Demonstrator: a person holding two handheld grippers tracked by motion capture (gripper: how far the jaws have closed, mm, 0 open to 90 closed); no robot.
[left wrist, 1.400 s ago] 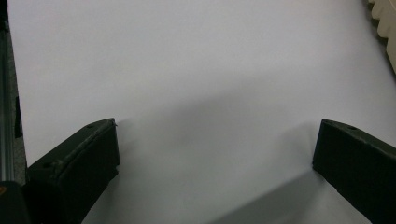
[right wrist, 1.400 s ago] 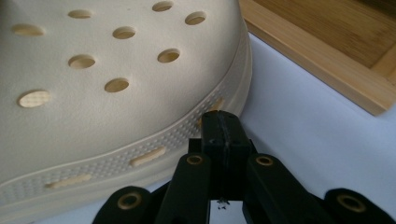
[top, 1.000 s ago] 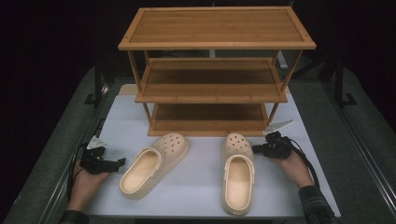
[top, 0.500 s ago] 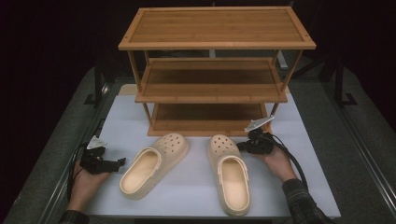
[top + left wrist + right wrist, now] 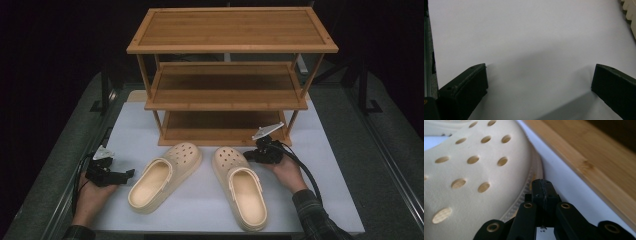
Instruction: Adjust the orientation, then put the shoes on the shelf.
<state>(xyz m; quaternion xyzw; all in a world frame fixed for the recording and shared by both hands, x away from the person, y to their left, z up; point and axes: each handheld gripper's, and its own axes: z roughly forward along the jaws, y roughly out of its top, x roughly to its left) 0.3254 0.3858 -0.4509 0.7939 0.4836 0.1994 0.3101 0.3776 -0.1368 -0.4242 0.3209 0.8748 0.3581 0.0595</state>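
Clogs lay side by side on the white table cover (image 5: 320, 165) in front of a three-tier wooden rack (image 5: 230, 75), toes pointing toward its bottom shelf. The right clog (image 5: 240, 187) sat with its perforated toe close to the rack's base, and the right gripper (image 5: 250, 156) pressed its tips against the outer edge of that toe, just above the sole rim. In the right gripper view the two black jaws met flat against each other with nothing between them, their joined tip touching the cream side of the right clog (image 5: 474, 177), while the rack's lowest wooden board (image 5: 594, 162) ran past on the other side. The right hand (image 5: 287, 172) rested on the cover beside the shoe, a cable looping back along the sleeve. The left clog (image 5: 165, 177) lay angled, its heel turned outward toward the left gripper (image 5: 131, 173), which rested near it without touching. In the left gripper view the jaws stood wide apart over bare white cover (image 5: 529, 50), holding nothing, with a sliver of the left clog (image 5: 630, 15) at the upper corner. The left hand (image 5: 92, 192) lay low on the table's near edge.
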